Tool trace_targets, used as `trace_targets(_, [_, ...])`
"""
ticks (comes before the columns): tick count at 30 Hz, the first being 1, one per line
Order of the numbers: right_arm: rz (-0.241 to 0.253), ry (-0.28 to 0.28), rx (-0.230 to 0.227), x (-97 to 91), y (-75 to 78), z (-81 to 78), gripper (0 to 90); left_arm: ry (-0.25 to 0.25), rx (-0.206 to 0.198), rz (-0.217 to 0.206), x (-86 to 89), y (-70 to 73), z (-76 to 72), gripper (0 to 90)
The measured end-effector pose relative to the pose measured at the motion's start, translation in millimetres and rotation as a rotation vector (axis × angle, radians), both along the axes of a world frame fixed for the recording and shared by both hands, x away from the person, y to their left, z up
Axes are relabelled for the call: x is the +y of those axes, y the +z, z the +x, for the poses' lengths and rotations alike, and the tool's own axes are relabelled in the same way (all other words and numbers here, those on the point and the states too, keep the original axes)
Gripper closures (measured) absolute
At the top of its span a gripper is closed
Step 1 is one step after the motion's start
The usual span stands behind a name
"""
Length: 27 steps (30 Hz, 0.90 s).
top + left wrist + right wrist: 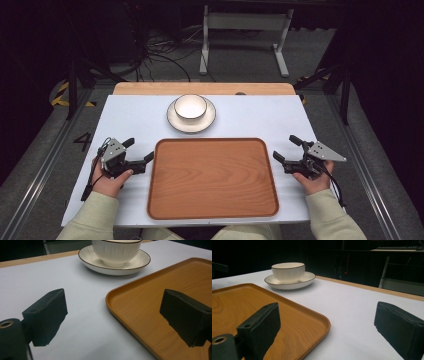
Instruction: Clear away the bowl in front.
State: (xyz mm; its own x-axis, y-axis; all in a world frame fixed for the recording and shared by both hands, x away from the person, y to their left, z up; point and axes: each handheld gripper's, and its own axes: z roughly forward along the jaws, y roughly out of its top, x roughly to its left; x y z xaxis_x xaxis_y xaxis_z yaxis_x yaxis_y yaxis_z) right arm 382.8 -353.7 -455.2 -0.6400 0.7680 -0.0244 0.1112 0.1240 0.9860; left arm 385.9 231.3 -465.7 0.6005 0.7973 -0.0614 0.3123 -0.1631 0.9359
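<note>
A wooden tray lies empty in the middle of the white table. Behind it a white bowl sits on a white saucer. My left gripper rests at the tray's left edge, open, with nothing between its jaws. At the tray's right edge my right gripper is open and empty too. In the left gripper view the tray's corner lies between the jaws, and the bowl and saucer stand ahead. The right gripper view has the tray at left, and the bowl on its saucer farther off.
The white table has a wooden strip along its far edge. Beyond it stand a white metal frame, cables on the floor and dark stands at both sides.
</note>
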Motion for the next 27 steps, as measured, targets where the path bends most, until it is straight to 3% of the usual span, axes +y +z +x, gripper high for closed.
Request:
trace_targets(8, [0.001,-0.005,0.002,-0.1,0.0,0.2,7.2,0.000,0.002,0.000,-0.5,2.3,0.4,8.6])
trace_targets(27, [0.012,-0.010,0.014,-0.8,0.1,1.2,7.1,-0.022,-0.018,-0.015,-5.7,31.2,-1.1,8.3])
